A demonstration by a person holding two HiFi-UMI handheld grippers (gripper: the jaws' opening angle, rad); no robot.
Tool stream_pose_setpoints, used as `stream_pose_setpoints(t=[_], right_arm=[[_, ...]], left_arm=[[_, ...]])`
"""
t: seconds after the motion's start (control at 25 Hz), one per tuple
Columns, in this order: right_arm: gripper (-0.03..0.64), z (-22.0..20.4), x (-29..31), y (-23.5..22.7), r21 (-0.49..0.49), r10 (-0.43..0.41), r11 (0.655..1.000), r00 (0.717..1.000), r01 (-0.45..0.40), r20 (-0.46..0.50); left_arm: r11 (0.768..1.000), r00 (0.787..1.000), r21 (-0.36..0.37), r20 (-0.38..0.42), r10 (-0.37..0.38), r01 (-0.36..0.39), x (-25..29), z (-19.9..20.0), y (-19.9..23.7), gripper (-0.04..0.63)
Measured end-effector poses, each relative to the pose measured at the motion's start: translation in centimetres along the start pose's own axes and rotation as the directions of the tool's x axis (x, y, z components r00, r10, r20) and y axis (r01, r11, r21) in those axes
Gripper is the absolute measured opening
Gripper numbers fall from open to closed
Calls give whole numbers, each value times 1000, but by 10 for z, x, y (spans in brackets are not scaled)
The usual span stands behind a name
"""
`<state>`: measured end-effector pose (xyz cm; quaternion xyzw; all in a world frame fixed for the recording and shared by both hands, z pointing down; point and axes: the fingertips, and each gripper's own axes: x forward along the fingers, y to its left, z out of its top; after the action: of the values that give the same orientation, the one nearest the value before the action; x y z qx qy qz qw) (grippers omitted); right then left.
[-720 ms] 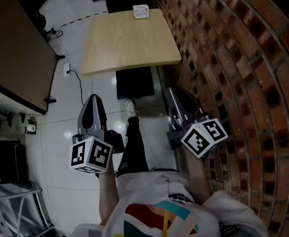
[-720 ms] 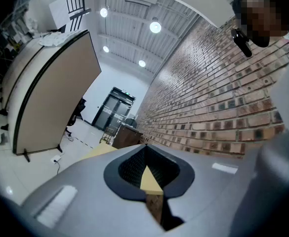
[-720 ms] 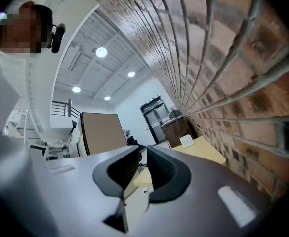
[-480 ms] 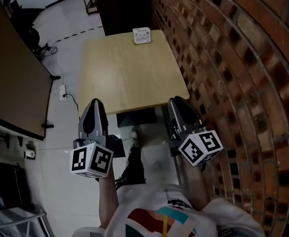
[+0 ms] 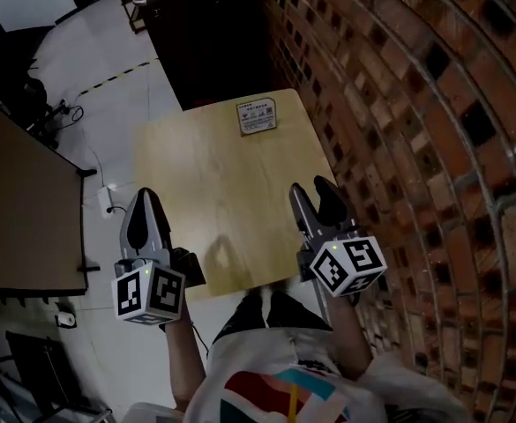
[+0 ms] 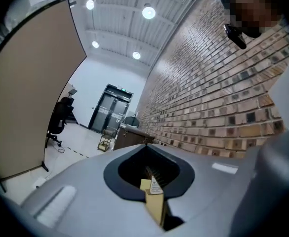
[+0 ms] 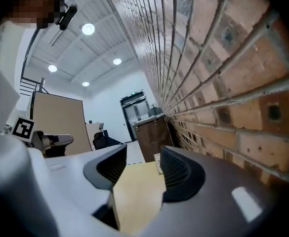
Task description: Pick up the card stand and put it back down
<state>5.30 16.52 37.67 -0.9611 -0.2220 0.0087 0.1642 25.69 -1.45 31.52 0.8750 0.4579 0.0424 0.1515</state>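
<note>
Head view, nearest: left gripper (image 5: 143, 198) and right gripper (image 5: 310, 189) hang at the counter's (image 5: 213, 192) near end. Grip?
— Only gripper views tell: left fingers (image 6: 75, 201) clenched, right fingers (image 7: 181, 172) released, empty. Farthest, the card stand (image 5: 257, 115) sits at the far edge.

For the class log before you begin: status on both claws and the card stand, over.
Left claw shut, empty; right claw open, empty. Small white printed card stand untouched, far edge of light wooden table. Nothing in between.

An office: brick wall (image 5: 434, 148), swivel chair (image 6: 60, 120), partition (image 6: 30, 93).
</note>
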Motion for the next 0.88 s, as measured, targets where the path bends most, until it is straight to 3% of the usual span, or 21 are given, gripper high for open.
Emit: stream_pose_setpoints(t=[0.24, 0.32, 0.44, 0.68, 0.88], right_arm=[[287, -12, 68, -21, -39, 14, 999, 998, -17, -62], [419, -14, 109, -33, -118, -2, 993, 998, -6, -69], [576, -43, 187, -65, -252, -69, 968, 978, 17, -198], [577, -123, 296, -115, -203, -233, 965, 895, 165, -380], [578, -144, 323, -122, -197, -268, 959, 882, 205, -388]], left_arm=[[999, 1000, -32, 0, 13, -13, 40, 1, 1, 5], [999, 1000, -40, -15, 23, -23, 52, 0, 1, 5], [998, 998, -47, -53, 39, -41, 63, -19, 9, 5], [993, 978, -18, -172, 114, -119, 66, -55, 45, 5], [980, 964, -36, -190, 184, -194, 68, -63, 83, 5]])
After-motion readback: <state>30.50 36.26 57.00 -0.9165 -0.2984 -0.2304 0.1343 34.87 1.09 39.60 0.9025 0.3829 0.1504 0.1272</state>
